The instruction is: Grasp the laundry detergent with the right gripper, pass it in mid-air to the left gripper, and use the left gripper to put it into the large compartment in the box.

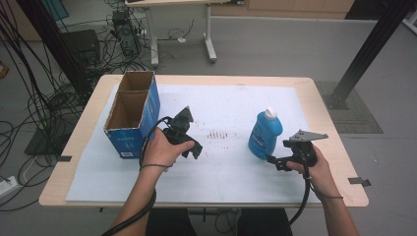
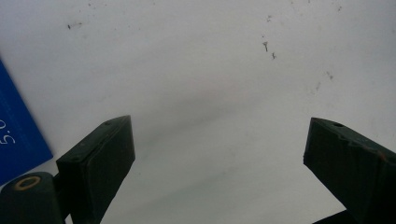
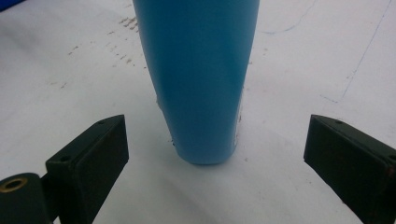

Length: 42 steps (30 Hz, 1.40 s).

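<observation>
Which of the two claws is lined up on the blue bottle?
The right claw: the blue bottle stands just ahead between its open jaws. The left claw, near the cardboard box, faces bare white mat.

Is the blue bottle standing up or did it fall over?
Standing up. The blue bottle rests on its base on the white mat, white cap on top; the open right gripper faces its base.

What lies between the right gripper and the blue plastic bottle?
Nothing but bare white mat. In the right gripper view, the open right gripper faces the blue plastic bottle, jaws apart from it.
</observation>
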{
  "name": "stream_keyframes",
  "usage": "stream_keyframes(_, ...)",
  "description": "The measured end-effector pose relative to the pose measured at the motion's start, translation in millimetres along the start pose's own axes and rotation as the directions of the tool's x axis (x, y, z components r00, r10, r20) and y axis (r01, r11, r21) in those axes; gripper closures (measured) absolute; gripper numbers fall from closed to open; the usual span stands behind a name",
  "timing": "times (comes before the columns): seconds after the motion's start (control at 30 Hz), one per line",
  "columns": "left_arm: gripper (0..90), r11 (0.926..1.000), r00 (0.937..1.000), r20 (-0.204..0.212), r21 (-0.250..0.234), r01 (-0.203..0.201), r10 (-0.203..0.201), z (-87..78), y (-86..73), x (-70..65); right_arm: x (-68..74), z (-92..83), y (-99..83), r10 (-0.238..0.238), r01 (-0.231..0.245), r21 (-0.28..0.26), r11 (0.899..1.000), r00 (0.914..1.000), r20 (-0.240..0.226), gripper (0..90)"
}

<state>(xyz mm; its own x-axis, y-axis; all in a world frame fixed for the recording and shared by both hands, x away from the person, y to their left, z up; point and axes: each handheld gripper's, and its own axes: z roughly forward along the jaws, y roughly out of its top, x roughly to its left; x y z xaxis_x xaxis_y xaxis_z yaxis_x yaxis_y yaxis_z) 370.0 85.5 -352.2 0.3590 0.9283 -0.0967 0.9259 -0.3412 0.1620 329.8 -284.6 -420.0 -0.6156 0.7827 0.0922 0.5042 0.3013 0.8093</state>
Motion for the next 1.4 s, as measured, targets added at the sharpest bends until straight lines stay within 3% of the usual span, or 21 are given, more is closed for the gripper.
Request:
stream_keyframes(0.17,9.2,1.0,1.0,0.003,0.005,0.001,-0.001,1.5,-0.8,-0.3,-1.2,2.7,-2.8,0.008,-0.008,-0.024,1.0,1.0,-0.004,6.3)
stream_keyframes(0.57,9.3,1.0,0.9999,0.012,0.005,0.005,-0.005,3.9,-1.2,-0.1,-4.5,5.0,-6.0,0.025,-0.029,-0.153,0.988,0.9992,-0.03,5.8)
stream_keyframes(0.97,9.3,1.0,0.9999,0.012,0.007,0.001,-0.001,5.5,-1.7,0.6,-2.5,10.9,-5.7,0.005,-0.012,-0.184,0.983,0.9993,-0.037,5.7)
stream_keyframes(1.4,9.3,1.0,0.9998,0.019,0.0,0.005,-0.005,6.7,-2.4,-0.3,-4.7,15.3,-6.0,0.01,-0.02,-0.248,0.968,0.9991,-0.04,5.6)
